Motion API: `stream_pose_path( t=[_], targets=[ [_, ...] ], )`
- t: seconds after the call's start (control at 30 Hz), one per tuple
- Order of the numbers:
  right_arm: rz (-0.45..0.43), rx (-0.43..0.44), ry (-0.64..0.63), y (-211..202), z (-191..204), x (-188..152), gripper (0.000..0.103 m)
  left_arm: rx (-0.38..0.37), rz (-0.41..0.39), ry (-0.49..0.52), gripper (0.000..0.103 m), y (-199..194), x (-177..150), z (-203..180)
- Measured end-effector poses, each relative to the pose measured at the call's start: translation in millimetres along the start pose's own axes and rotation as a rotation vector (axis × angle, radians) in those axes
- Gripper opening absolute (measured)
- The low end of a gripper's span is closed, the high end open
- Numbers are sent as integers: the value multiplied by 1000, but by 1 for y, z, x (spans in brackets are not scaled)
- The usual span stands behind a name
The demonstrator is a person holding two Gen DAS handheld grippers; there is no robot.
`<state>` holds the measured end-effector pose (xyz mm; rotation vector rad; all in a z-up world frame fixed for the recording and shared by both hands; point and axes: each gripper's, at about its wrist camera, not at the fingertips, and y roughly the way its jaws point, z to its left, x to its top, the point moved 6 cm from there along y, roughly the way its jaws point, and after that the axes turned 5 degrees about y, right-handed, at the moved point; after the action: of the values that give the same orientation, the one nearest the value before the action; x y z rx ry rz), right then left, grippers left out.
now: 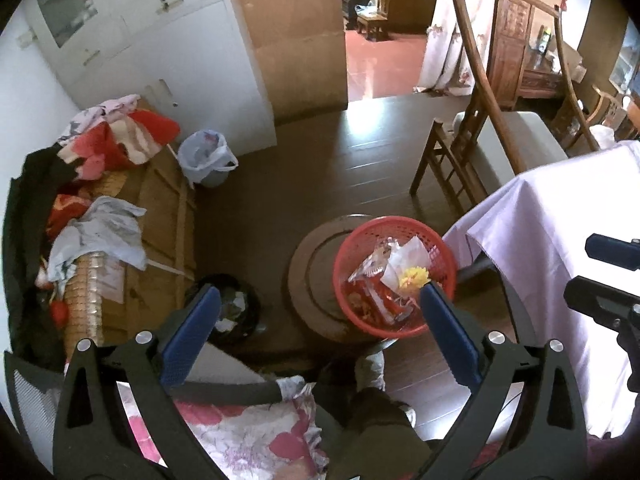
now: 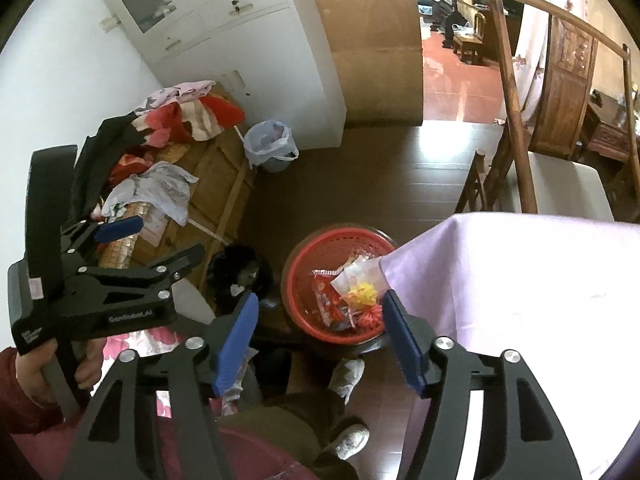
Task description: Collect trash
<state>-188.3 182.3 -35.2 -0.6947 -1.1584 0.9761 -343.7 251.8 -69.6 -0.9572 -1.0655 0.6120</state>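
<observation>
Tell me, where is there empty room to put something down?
The lilac tablecloth looks bare across its top. The dark floor is open between the bag-lined bin and the wooden chair. It is crowded on the clothes-piled wooden chest, and around the red basket, which is full of wrappers, beside the black bin.

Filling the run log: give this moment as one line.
left gripper: open, empty | right gripper: open, empty | red basket: holds wrappers, yellow scrap | table: bare cloth
</observation>
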Motion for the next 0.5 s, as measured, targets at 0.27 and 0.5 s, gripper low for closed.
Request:
stream_pose_path(
  t=[0.27,0.5],
  targets=[
    [-30,-46,37,-24,-4,-27,83,-8,-6,4,96,-29,-20,-22],
    [-67,-99,52,-40,-7,-38,91,7,-48,18,96,-51,-24,-26]
  ],
)
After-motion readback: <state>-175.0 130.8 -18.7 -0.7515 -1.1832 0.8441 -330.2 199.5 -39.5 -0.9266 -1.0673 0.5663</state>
